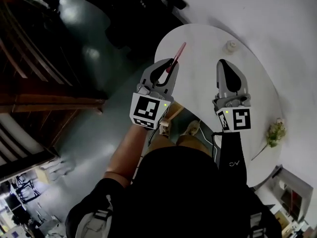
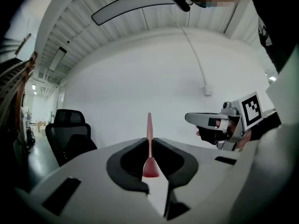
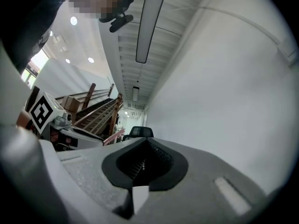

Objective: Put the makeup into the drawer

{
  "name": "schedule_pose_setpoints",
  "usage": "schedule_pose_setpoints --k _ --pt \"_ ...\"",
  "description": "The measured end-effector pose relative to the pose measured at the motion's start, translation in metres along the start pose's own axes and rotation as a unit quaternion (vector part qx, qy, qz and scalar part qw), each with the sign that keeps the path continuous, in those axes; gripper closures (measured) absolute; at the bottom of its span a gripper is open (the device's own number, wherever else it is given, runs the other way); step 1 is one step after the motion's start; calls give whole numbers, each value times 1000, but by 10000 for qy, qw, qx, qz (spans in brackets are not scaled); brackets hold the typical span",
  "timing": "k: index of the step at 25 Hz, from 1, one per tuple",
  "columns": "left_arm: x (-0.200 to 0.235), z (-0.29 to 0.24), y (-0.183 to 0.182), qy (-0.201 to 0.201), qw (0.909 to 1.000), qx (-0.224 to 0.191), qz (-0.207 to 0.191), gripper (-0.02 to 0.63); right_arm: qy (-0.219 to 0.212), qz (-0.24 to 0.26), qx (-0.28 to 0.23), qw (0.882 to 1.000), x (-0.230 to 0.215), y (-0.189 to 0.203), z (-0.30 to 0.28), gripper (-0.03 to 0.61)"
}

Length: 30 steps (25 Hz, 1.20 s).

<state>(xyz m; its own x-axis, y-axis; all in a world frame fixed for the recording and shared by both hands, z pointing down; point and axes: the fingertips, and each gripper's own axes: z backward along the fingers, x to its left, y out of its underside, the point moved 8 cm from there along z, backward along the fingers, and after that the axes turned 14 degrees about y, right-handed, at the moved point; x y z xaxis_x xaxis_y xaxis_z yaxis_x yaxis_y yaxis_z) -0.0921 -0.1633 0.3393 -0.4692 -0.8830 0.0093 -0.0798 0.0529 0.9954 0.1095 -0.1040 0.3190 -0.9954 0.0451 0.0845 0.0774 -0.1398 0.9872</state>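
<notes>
Over the white surface (image 1: 198, 53), the left tool (image 2: 149, 141) pinches a thin pink makeup stick (image 2: 149, 124) near its wider end; it seems light, stiff, slippery. The right tool (image 3: 142, 143) is pressed together, empty.

White smooth-topped table with a rounded outline (image 1: 203, 71); we see most of its top from above, the near part cut off by the person's body.

Two items lie directly on it:
- small pale round object (image 1: 231, 45), near the far edge; we cannot tell what it is.
- sprig of pale yellow-green flowers on a thin stem (image 1: 274, 133), lying flat near the right edge, stem trailing toward the near side.

The two are well apart, with bare top between them.

Beside the table, a dark grey glossy floor (image 1: 89, 58) with light patches reflected in it. On it we note a black office chair (image 1: 133, 9) beyond the table's far-left curve, and the person's pale shoes (image 1: 190, 129) at the table's near edge.
</notes>
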Motion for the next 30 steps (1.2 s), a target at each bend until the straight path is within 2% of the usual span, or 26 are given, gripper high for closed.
schedule_pose_setpoints --k 5,9,12,15,18,22,25,28,30 --pt "15 34 9 -558 9983 163 43 572 -507 -109 15 9987 32 5 -17 574" --pt "17 48 19 -672 9973 266 89 572 -727 -162 12 9972 50 8 -25 574" --pt "22 54 52 -756 9945 623 360 572 -837 -171 49 9963 60 9 -28 574" --pt "25 60 105 -892 9864 1184 710 572 -906 -157 83 9957 65 11 -27 574" --pt "25 69 161 -1059 9689 1900 1182 572 -949 -129 141 9953 69 14 -26 574" --pt "18 76 230 -1099 9334 2992 1650 572 -955 -101 215 9951 70 17 -25 574" --pt "12 76 264 -971 9141 3418 1952 572 -934 -71 256 9953 69 18 -25 574" --pt "9 78 288 -943 8906 3832 2260 572 -894 -74 298 9955 69 20 -25 574" --pt "7 75 300 -849 8829 3958 2380 572 -866 -68 322 9957 67 21 -24 574"
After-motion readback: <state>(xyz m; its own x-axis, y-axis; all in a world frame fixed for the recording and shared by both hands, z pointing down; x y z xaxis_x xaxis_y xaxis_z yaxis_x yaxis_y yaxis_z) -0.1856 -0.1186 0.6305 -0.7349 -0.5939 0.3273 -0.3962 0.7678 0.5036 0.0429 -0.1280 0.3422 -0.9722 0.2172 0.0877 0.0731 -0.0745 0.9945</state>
